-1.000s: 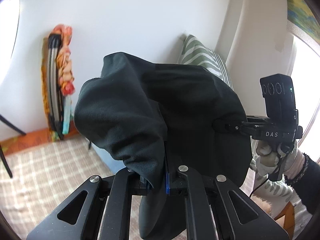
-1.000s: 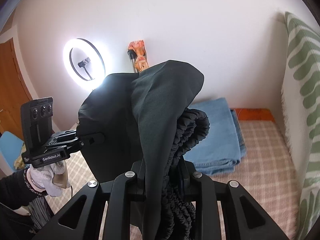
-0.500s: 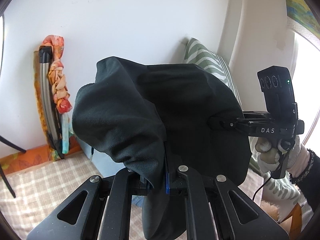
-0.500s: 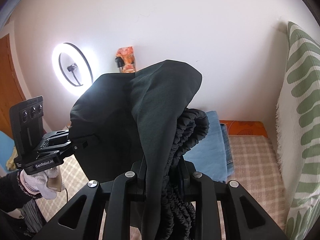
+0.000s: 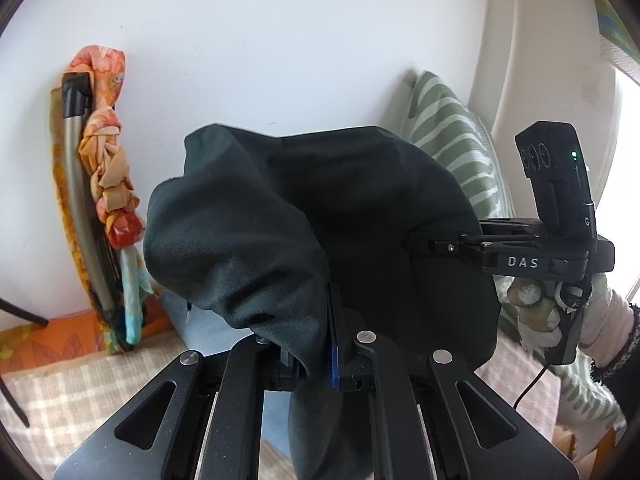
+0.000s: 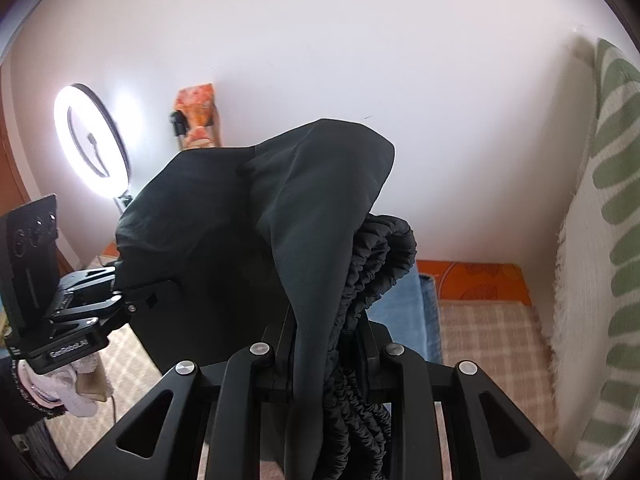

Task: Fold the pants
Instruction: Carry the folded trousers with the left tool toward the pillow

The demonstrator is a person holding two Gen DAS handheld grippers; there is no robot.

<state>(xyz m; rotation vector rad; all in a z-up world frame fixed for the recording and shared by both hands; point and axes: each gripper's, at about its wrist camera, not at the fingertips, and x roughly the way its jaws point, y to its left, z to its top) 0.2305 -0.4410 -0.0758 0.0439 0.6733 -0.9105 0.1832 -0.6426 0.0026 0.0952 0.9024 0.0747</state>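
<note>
Dark pants (image 5: 360, 216) hang in the air, held between both grippers above the bed. My left gripper (image 5: 316, 364) is shut on one edge of the cloth, which drapes over its fingers. My right gripper (image 6: 332, 344) is shut on the gathered elastic waistband (image 6: 376, 264) and the cloth beside it. In the left wrist view the right gripper (image 5: 424, 240) comes in from the right and pinches the pants. In the right wrist view the left gripper (image 6: 164, 286) comes in from the left and pinches the pants (image 6: 248, 240).
A checked bed cover (image 6: 488, 332) lies below. Folded blue jeans (image 6: 404, 312) rest by the wall. A green-striped pillow (image 6: 600, 240) stands at the right. A ring light (image 6: 92, 140) and a folded frame with orange cloth (image 5: 100, 200) stand at the left against the white wall.
Both grippers have tilted and lifted with the pants; the wall fills more of both views and the bed sits lower. Both holds on the cloth are unchanged.
</note>
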